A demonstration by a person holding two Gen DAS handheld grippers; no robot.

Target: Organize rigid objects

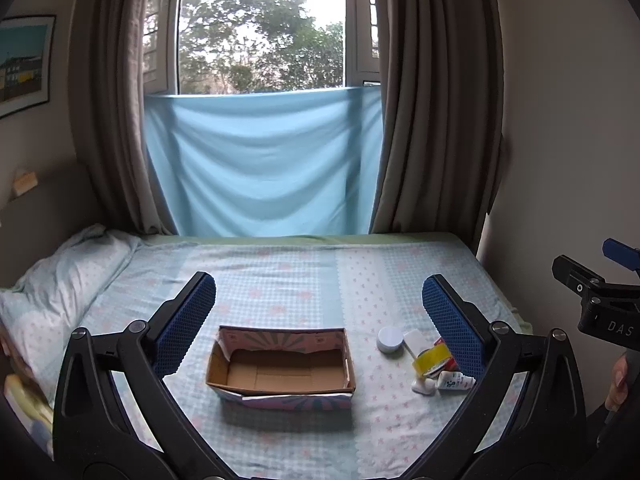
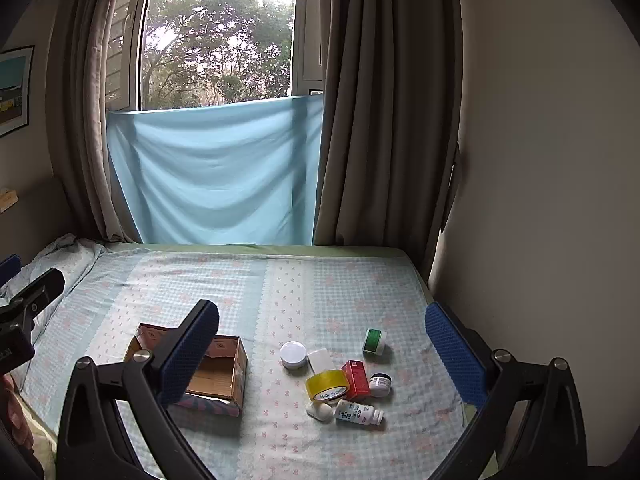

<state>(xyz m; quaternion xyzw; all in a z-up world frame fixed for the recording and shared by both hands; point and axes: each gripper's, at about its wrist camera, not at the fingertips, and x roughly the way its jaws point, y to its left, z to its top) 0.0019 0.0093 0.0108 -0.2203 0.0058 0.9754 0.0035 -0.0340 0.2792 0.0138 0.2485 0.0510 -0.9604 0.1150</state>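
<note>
Matt cardboard box; glossy plastic tape roll; cloth bedsheet.

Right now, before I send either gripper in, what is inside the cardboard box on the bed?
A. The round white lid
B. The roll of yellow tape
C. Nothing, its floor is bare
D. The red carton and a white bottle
C. The left wrist view looks into the cardboard box and shows only bare floor, while the tape roll, red carton, white bottle and round white lid all lie on the bedsheet to its right.
</note>
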